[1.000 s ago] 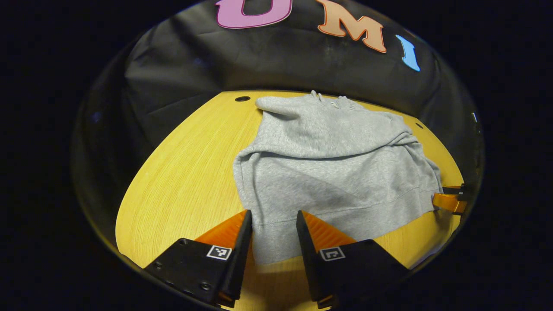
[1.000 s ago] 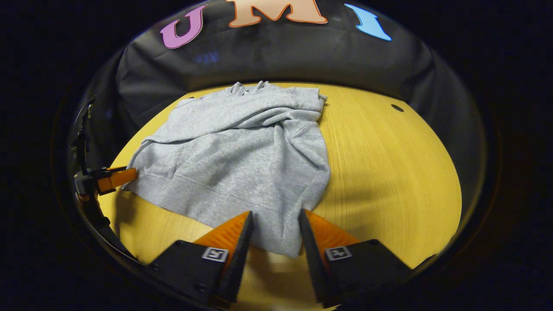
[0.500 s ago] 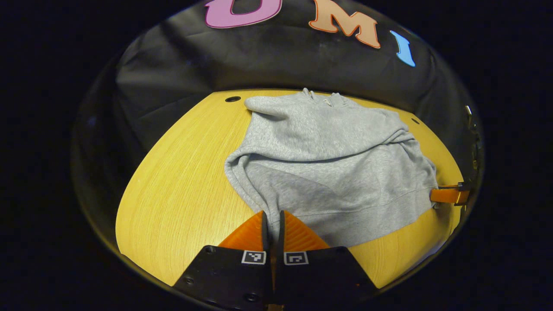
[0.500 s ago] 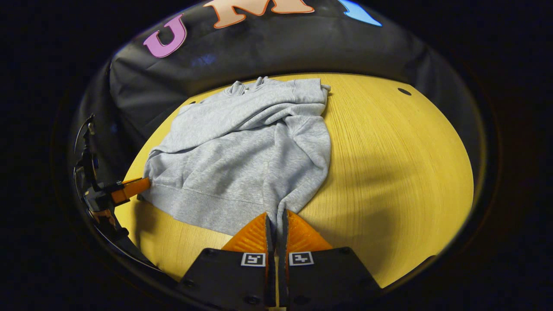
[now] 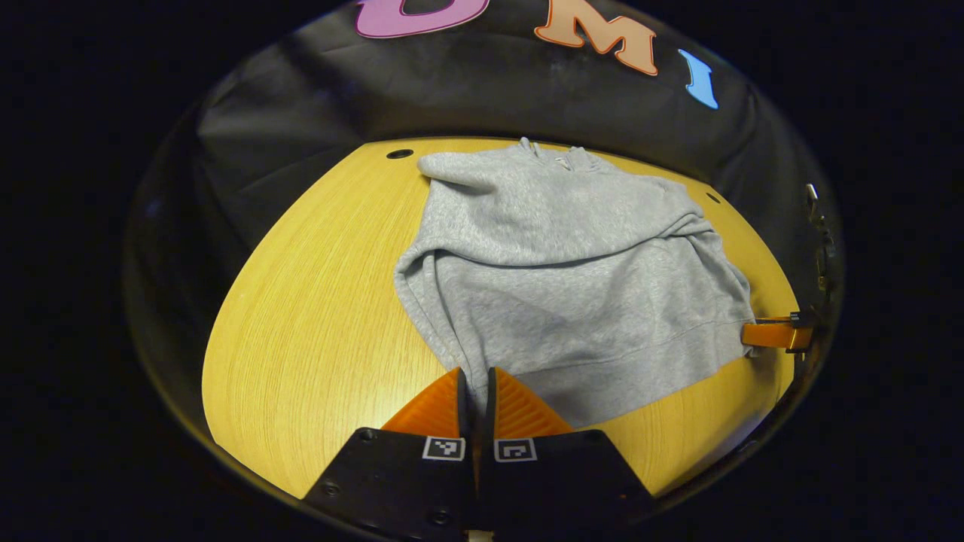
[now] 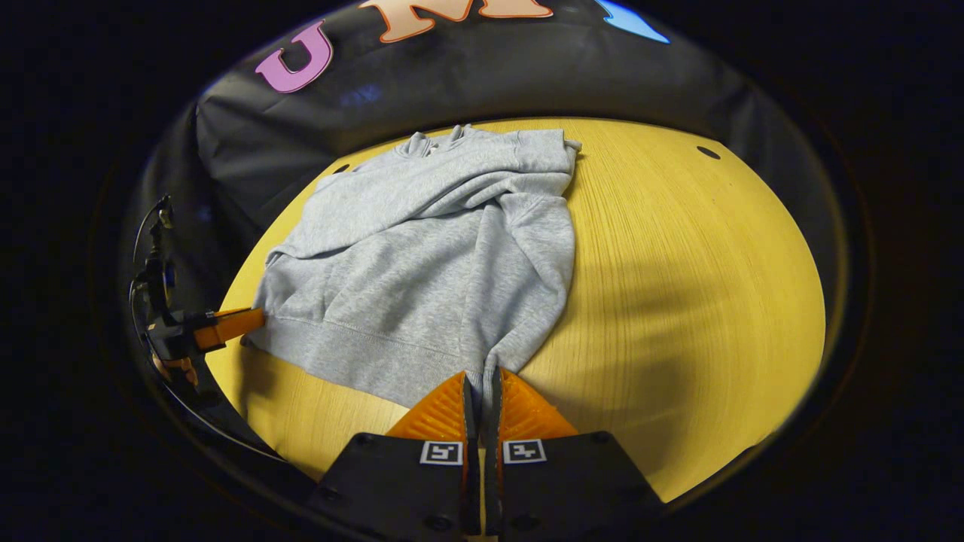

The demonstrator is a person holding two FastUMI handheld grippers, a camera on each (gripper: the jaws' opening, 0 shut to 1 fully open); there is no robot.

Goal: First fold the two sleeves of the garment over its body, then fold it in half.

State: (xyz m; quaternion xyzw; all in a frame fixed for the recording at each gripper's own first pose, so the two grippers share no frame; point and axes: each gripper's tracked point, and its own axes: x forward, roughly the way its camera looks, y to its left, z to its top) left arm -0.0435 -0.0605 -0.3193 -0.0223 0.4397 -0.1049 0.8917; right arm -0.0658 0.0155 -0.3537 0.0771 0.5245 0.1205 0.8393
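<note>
A grey sweatshirt lies on the yellow wooden table, both sleeves folded across its body. My left gripper is shut on the near left corner of the hem, which is lifted slightly. In the right gripper view the same sweatshirt spreads away from me, and my right gripper is shut on the near right corner of its hem. The right gripper also appears at the far right edge of the left gripper view, and the left gripper at the left edge of the right gripper view.
Bare table top stretches to the right of the sweatshirt in the right gripper view. Small dark holes mark the table near its far edge. Black cloth wall rises behind the table.
Both grippers went from open around the hem to shut on its corners. Since then the hem has lifted a little and the cloth has pulled tauter.
</note>
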